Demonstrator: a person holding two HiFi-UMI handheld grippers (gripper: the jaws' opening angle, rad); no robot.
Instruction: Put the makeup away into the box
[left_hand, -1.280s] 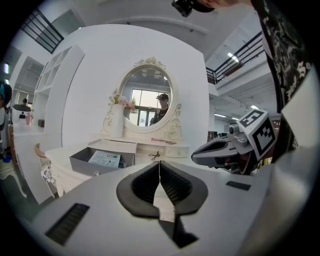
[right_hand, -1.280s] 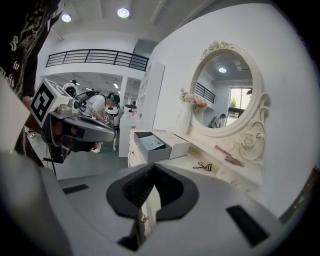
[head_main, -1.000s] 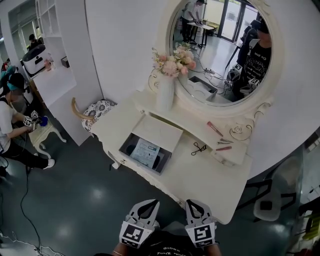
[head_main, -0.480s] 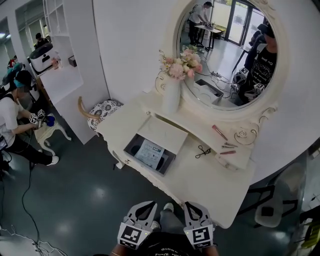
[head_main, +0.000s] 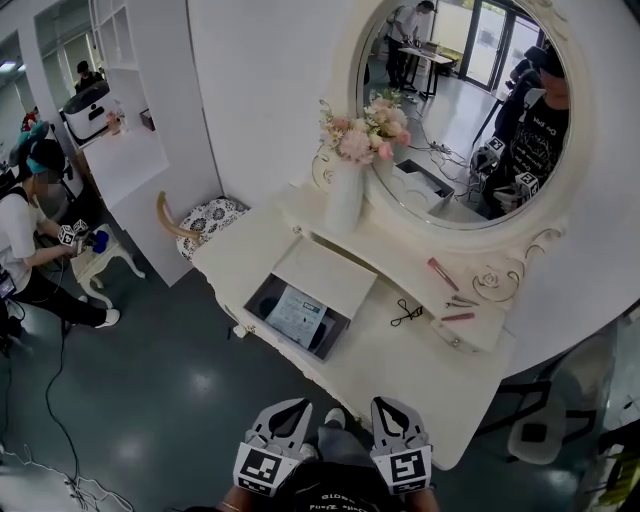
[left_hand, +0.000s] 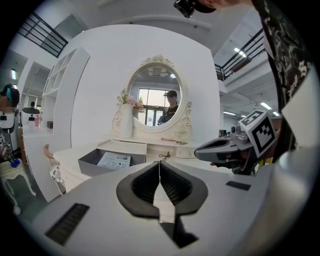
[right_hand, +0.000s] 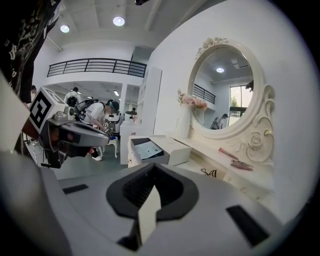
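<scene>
- The white dressing table (head_main: 400, 372) fills the middle of my head view. Its round mirror (head_main: 460, 110) is at the far side and a vase of flowers (head_main: 345, 195) stands left of the mirror.
- The box (head_main: 266, 298) lies open on the left half of the tabletop, with a printed sheet inside and its white lid beside it on the far side.
- My left gripper (head_main: 288, 415) and right gripper (head_main: 397, 415) hang side by side at the near edge, well short of the table. Each one's jaws are pressed together with nothing between them.
- The makeup sits on the right: a black looped tool (head_main: 405, 315) on the tabletop, and a pink stick (head_main: 443, 273) and a red stick (head_main: 458, 317) on the raised ledge under the mirror. None of it is in the box yet.
- I judge this to be the approach, before the first pick. Next I would carry the right gripper far and right, part its jaws and settle them over one thin stick.
</scene>
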